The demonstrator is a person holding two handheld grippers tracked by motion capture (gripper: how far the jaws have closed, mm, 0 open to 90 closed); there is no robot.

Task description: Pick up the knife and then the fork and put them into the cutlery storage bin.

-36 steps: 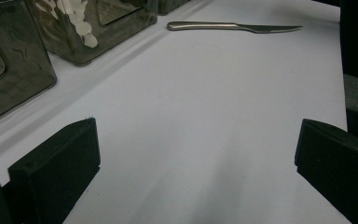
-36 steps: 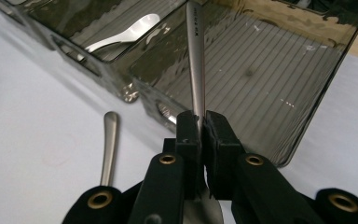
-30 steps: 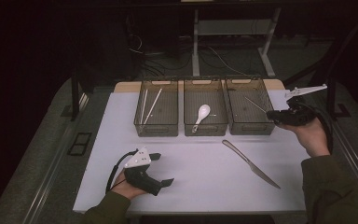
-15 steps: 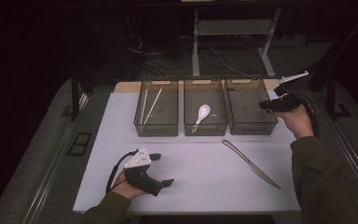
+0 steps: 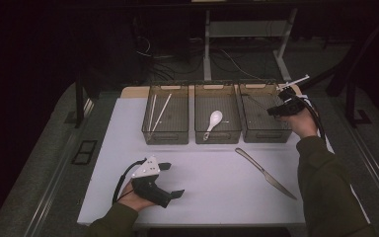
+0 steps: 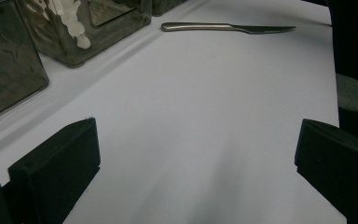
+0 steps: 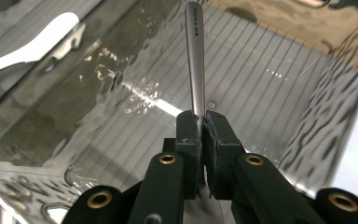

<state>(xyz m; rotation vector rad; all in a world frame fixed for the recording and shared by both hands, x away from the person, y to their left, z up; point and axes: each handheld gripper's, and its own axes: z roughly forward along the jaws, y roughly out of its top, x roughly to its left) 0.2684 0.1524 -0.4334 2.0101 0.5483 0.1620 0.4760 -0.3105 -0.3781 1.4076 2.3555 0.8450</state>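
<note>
The right gripper (image 5: 275, 109) hangs over the right bin (image 5: 264, 129), at its right rim, with its jaws pinched on a slim metal utensil (image 7: 195, 56). In the right gripper view the 2 pads (image 7: 186, 135) press on the utensil's lower part, and its handle rises from them toward the bin's far wall, above the ribbed floor. Which kind of utensil it is cannot be told, as its working end is hidden behind the jaws. In the high view it shows as a thin dark line (image 5: 257, 103) slanting from the gripper into the bin.

The left gripper (image 5: 173, 179) rests on the white mat (image 5: 217, 192) near the front edge, held by the left hand (image 5: 134, 200). Its jaws stand wide apart with nothing but bare mat between them, as the left gripper view shows.

3 clear bins stand in a row along the far side of the mat. The left bin (image 5: 165, 133) holds 2 chopsticks (image 5: 159, 111), lying lengthwise. The middle bin (image 5: 217, 132) holds a white spoon (image 5: 213, 122). A knife (image 5: 265, 173) lies on the mat in front of the right bin, well apart from both grippers, with its handle toward the bins and its blade toward the front right.
</note>
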